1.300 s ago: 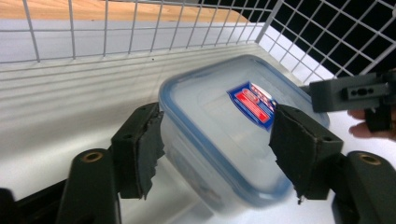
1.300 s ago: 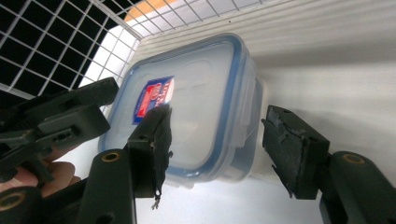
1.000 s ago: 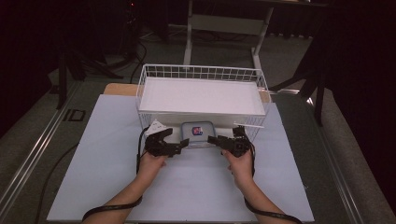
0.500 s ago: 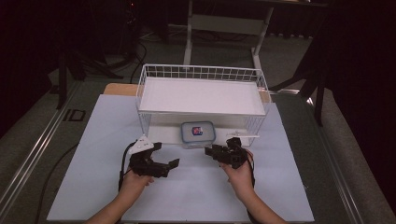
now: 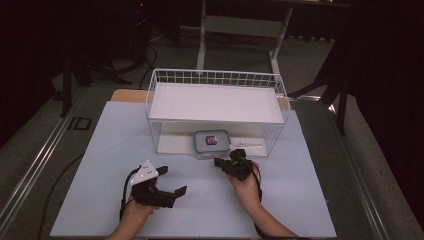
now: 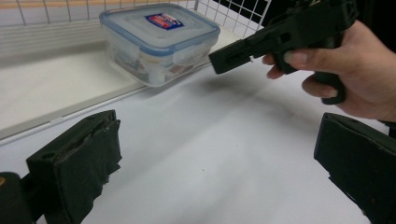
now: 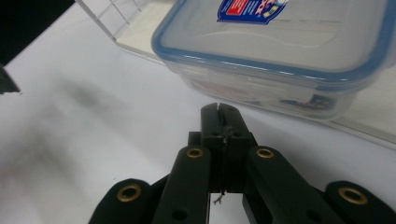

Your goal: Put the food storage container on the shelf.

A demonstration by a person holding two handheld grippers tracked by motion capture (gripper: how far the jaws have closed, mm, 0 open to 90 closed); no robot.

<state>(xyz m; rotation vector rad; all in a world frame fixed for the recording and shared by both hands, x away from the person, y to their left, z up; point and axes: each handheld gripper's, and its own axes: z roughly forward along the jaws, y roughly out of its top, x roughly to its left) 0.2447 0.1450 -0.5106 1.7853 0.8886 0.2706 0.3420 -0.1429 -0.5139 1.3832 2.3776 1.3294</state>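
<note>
Right tongs just closed empty near lidded container under wire basket, left tongs wide open

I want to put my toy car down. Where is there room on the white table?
The white mat is bare left of the wire basket. More room lies between the left gripper and right gripper. It is crowded by the plastic box, close to the right gripper.

White wire basket, white table mat, metal stand
</note>
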